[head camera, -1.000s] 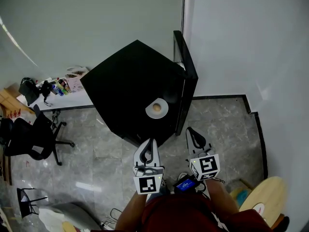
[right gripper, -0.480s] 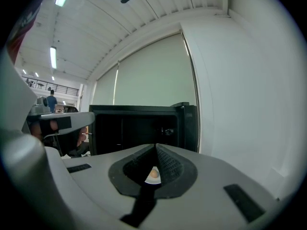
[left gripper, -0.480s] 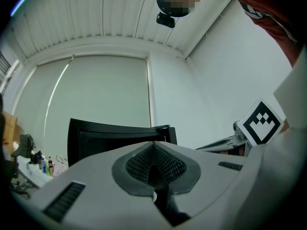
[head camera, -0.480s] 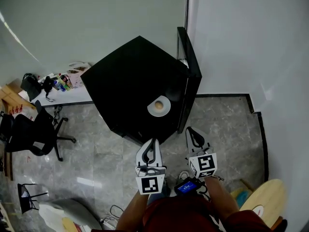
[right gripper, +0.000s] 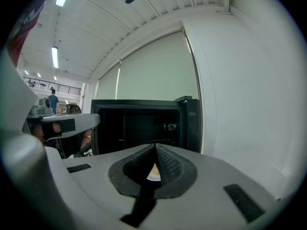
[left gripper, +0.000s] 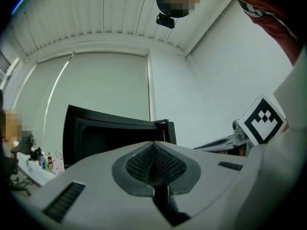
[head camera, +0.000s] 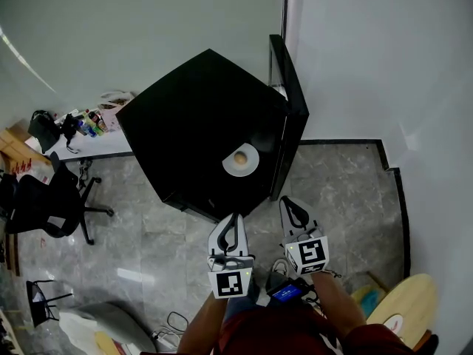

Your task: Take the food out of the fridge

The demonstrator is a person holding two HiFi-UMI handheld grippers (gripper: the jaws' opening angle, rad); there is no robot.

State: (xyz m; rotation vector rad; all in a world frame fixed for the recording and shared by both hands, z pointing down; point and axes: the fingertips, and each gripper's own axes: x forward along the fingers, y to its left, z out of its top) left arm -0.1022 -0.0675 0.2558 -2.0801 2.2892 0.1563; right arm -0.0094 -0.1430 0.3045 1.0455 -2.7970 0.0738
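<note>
Head view: the left gripper (head camera: 235, 216) and the right gripper (head camera: 284, 201) hover side by side before the open black fridge (head camera: 192, 117), each clenched on nothing, and the white plate (head camera: 241, 167) with 1 round tan piece of food (head camera: 240, 157) sits low inside, toward the door (head camera: 292, 102) edge. Left gripper view: the 2 jaws meet tip to tip, fridge beyond. Right gripper view: jaws pressed together too, the plate peeking just past them in the fridge's lower part.

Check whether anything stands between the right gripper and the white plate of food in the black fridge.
Nothing visible does. The black fridge door stands open, and the white plate with round tan food shows straight past the shut right gripper.
</note>
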